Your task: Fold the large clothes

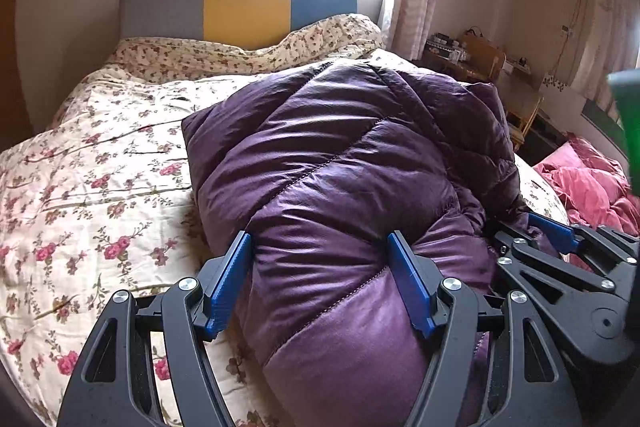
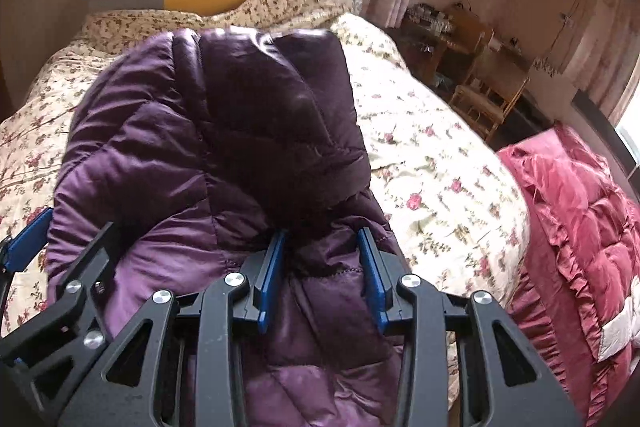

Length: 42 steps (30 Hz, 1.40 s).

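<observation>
Puffer jacket (image 1: 340, 167): one, purple, quilted, glossy, being folded on floral bedspread (image 1: 80, 167).
Left gripper (image 1: 320, 267): being held wide around a jacket bulge.
Right gripper (image 2: 322, 263): being pressed half-closed on a jacket fold.

The purple padded jacket (image 1: 340, 187) runs off the bottom edge in both views, so its near end is unseen, and it hides the bedspread (image 1: 92, 187) beneath. A blurred green shape (image 1: 626, 115) at the left view's right edge cannot be identified. Items on the wooden shelf (image 2: 452, 31) are too small to tell. The pink quilt (image 2: 580, 219) is cut by the frame.
</observation>
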Each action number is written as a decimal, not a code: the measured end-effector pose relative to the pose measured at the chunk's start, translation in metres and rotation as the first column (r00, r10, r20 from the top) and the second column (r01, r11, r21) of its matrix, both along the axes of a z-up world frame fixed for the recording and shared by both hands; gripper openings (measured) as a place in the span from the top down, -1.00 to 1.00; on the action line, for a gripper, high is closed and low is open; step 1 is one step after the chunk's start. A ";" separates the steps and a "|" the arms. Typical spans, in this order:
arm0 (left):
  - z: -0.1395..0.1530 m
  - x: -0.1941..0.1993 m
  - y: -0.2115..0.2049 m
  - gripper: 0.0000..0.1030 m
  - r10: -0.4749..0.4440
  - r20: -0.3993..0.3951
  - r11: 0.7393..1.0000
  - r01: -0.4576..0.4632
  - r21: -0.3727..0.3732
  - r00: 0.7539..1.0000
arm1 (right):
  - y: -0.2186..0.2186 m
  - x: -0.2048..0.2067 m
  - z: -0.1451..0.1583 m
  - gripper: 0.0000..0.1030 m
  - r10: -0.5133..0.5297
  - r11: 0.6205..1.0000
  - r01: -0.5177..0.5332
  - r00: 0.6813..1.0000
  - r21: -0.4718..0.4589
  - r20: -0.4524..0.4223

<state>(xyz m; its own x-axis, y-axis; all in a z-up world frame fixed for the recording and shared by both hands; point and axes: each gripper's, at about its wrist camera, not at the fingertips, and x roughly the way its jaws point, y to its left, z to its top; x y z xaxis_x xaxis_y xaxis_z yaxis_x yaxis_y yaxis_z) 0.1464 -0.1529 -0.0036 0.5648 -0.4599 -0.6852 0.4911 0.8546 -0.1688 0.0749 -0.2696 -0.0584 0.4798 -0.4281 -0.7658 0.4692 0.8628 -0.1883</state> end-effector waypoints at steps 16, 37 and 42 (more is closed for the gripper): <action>-0.028 0.007 -0.023 -0.34 -0.005 -0.054 1.000 0.006 0.016 0.999 | -0.028 0.002 -0.038 0.36 -0.025 0.993 0.023 1.000 0.115 0.018; 0.011 0.045 -0.002 -0.34 0.112 -0.062 0.993 -0.115 -0.040 0.992 | -0.012 0.030 0.042 0.30 -0.033 0.994 0.019 0.990 0.104 0.138; 0.005 0.050 -0.013 -0.34 0.096 -0.067 0.995 -0.097 -0.009 0.993 | -0.019 0.039 0.010 0.33 -0.031 0.999 0.029 0.999 0.045 0.040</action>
<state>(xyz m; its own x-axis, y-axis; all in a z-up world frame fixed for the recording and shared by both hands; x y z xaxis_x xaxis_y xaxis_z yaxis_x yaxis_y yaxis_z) 0.1965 -0.1657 0.0010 0.5606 -0.4138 -0.7173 0.3937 0.8952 -0.2087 0.1143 -0.2883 -0.0486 0.4984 -0.4089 -0.7645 0.5012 0.8554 -0.1307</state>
